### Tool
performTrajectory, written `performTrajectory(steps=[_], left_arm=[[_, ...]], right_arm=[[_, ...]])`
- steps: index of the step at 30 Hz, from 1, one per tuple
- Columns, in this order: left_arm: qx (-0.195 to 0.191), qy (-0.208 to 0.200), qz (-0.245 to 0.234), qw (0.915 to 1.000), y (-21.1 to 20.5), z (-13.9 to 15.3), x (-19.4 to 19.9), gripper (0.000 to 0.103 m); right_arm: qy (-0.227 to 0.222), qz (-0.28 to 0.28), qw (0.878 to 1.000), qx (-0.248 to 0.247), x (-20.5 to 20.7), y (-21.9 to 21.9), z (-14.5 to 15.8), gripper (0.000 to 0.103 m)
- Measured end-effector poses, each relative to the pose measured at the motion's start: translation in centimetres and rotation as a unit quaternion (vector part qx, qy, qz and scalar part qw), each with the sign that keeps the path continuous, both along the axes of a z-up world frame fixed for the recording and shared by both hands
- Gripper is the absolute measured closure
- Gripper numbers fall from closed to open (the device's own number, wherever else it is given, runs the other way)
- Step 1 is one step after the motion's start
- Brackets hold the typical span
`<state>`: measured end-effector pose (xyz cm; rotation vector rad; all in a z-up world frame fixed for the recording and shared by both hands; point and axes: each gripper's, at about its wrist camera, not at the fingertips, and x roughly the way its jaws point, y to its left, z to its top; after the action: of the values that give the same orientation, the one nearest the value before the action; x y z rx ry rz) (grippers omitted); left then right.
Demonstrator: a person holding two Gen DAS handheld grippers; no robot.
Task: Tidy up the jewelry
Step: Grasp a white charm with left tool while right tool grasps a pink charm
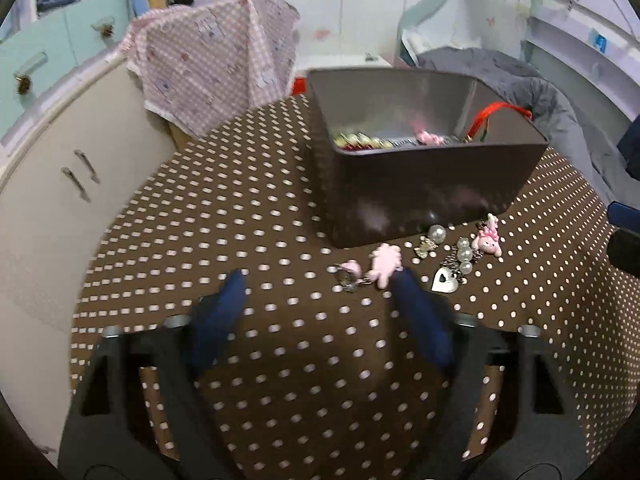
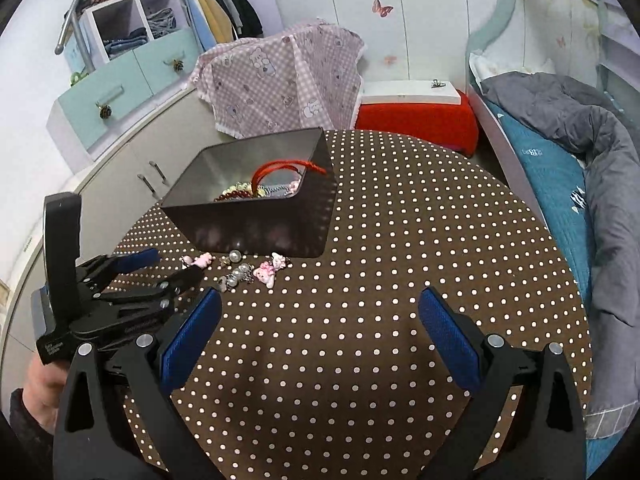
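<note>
Where charms (image 1: pixel 440 256) hug the box (image 1: pixel 420 184), both hand-held grippers (image 1: pixel 320 280) (image 2: pixel 320 300) spread, empty, over bare tablecloth (image 2: pixel 380 240).

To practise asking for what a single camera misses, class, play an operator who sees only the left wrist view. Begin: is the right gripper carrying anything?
Observer: No. The right gripper is open over the dotted tablecloth, with nothing between its pads.
Operator: Is it near the charms?
Observer: It is on the near side of them. The large pink charm lies beyond its fingertips, clear of both.
Operator: How does my own gripper look from outside?
Observer: The left gripper reaches in from the left, and its tips are right beside the small pink charm. I cannot tell whether they touch it.
</note>
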<state>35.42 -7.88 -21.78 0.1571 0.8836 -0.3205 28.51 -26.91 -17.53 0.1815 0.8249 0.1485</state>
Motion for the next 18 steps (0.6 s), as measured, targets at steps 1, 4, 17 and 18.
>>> performTrajectory(steps=[1, 4, 17, 18], left_arm=[[-0.007, -0.001, -0.003, 1.0000, 0.0, 0.1, 0.1, 0.049], [-0.021, -0.001, -0.018, 0.9996, 0.0, 0.3, 0.1, 0.081], [-0.040, 0.003, -0.008, 0.9992, 1.5, 0.2, -0.4, 0.087], [-0.037, 0.003, -0.008, 0.9993, 1.4, 0.2, -0.4, 0.085]], right_arm=[[0.002, 0.000, 1.000, -0.001, 0.1, 0.2, -0.2, 0.008], [0.007, 0.001, 1.000, -0.006, 0.8, 0.5, -0.9, 0.008], [0.035, 0.021, 0.998, -0.038, 5.7, 4.7, -3.5, 0.052], [0.033, 0.019, 0.998, -0.046, 5.7, 4.8, -3.5, 0.056]])
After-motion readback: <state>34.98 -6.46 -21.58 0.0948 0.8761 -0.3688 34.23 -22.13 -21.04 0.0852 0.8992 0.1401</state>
